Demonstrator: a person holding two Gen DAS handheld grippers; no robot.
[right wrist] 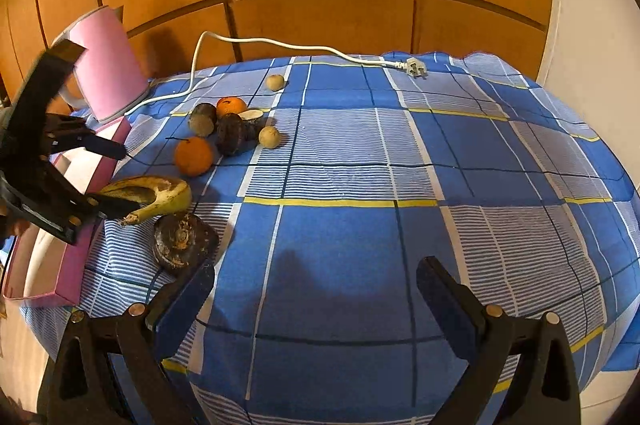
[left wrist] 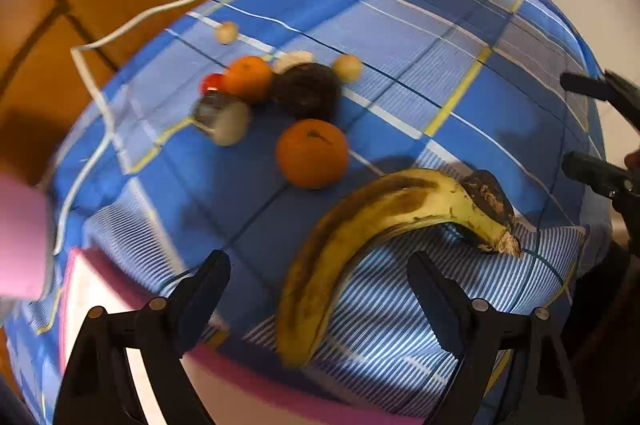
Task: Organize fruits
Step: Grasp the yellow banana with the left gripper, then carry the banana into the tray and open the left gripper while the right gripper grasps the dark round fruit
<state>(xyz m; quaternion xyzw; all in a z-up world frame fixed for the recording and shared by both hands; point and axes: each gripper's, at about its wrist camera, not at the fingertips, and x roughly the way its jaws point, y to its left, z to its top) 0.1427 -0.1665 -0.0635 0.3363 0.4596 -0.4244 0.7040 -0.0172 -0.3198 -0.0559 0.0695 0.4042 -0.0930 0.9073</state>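
A spotted yellow banana (left wrist: pixel 360 237) lies on the blue checked cloth, just ahead of my open, empty left gripper (left wrist: pixel 320 277). It also shows in the right wrist view (right wrist: pixel 154 193), where the left gripper (right wrist: pixel 116 177) hovers over its end. An orange (left wrist: pixel 312 153) (right wrist: pixel 194 155) lies beyond it. Further back sits a cluster: a second orange (left wrist: pixel 246 77) (right wrist: pixel 231 105), dark round fruits (left wrist: pixel 306 91) (right wrist: pixel 234 133) and small pale ones. A dark flattened fruit (right wrist: pixel 182 243) lies by the banana's tip. My right gripper (right wrist: pixel 316 289) is open, above bare cloth.
A pink shallow box (right wrist: pixel 74 257) (left wrist: pixel 96 297) sits at the table's left edge. A pink kettle (right wrist: pixel 106 61) stands behind it, its white cord (right wrist: pixel 280 45) and plug trailing across the back. Wooden cabinet doors stand behind the table.
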